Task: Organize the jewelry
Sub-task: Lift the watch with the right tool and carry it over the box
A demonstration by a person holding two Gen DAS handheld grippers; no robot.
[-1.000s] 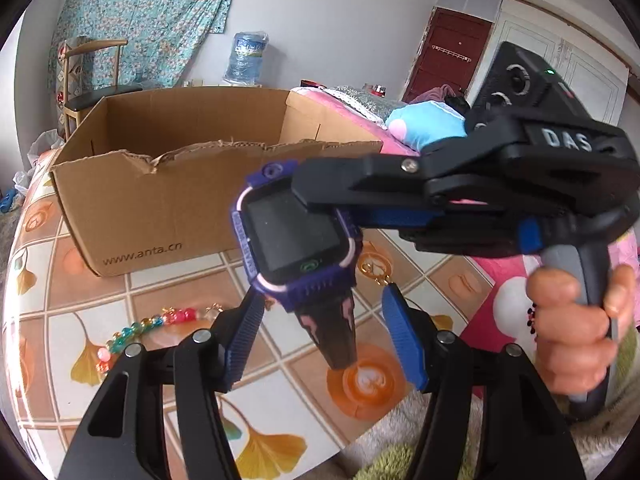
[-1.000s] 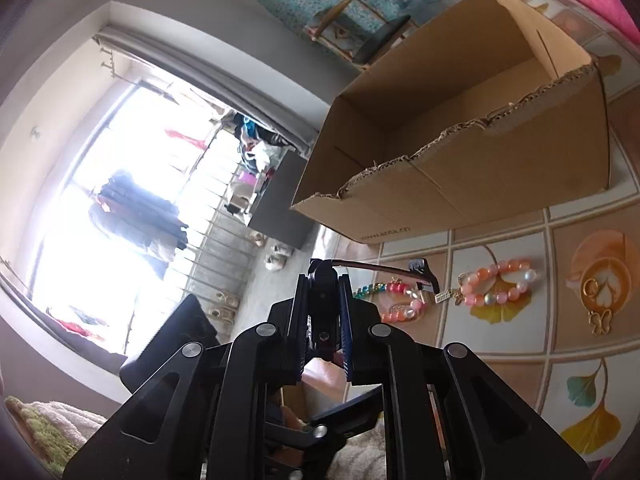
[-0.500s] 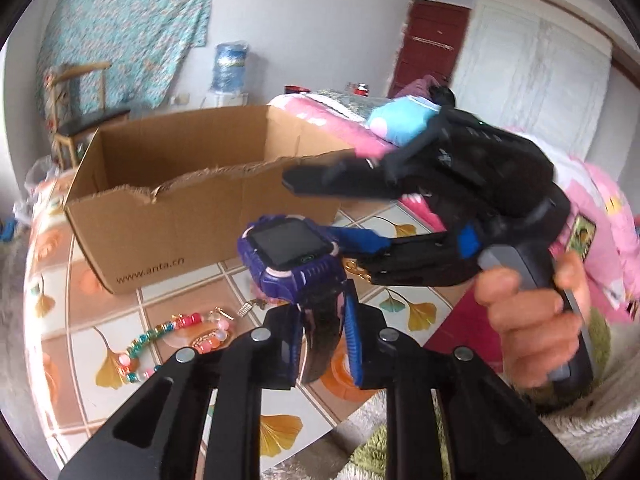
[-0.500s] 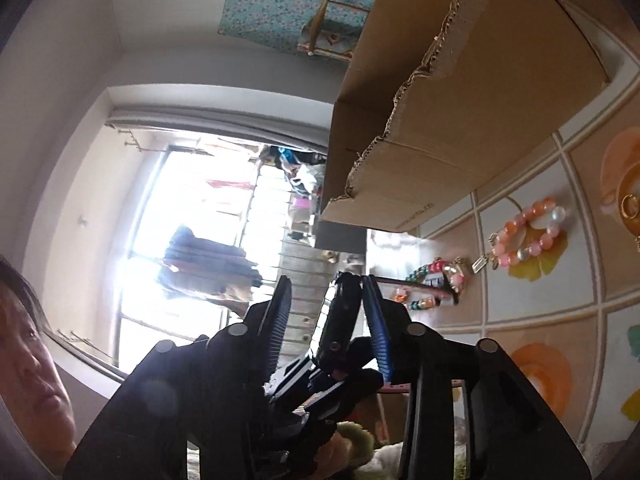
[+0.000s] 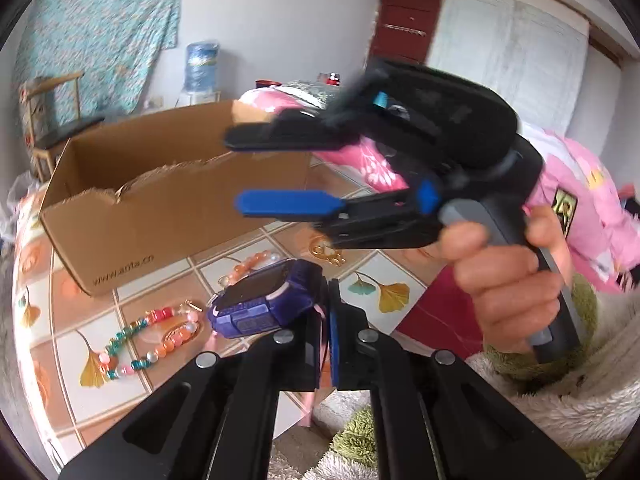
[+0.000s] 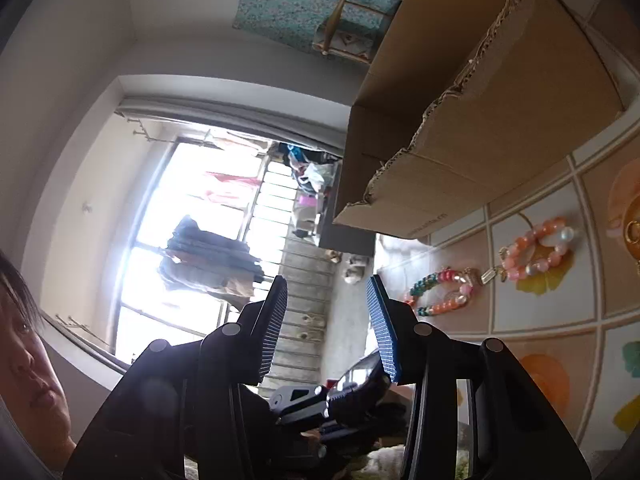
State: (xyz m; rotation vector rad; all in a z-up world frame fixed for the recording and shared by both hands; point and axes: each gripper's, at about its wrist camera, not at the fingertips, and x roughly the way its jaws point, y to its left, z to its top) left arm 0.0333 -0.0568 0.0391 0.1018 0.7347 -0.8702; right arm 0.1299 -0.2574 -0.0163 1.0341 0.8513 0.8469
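Watch clamped in the left gripper, right gripper spread wide

The left gripper (image 5: 325, 334) is clenched on the strap of a purple watch (image 5: 266, 300), whose face tilts up above the tiled tabletop (image 5: 168, 280). The right gripper (image 5: 280, 172) hangs higher with its fingers parted and nothing between them (a bare hand (image 5: 508, 276) holds its handle). A colourful bead bracelet (image 5: 148, 340) and a peach bead bracelet (image 6: 536, 248) lie near the cardboard box (image 5: 168, 208).

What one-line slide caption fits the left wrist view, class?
Left gripper clamps the purple smartwatch's strap while the open right gripper hovers before the cardboard box.
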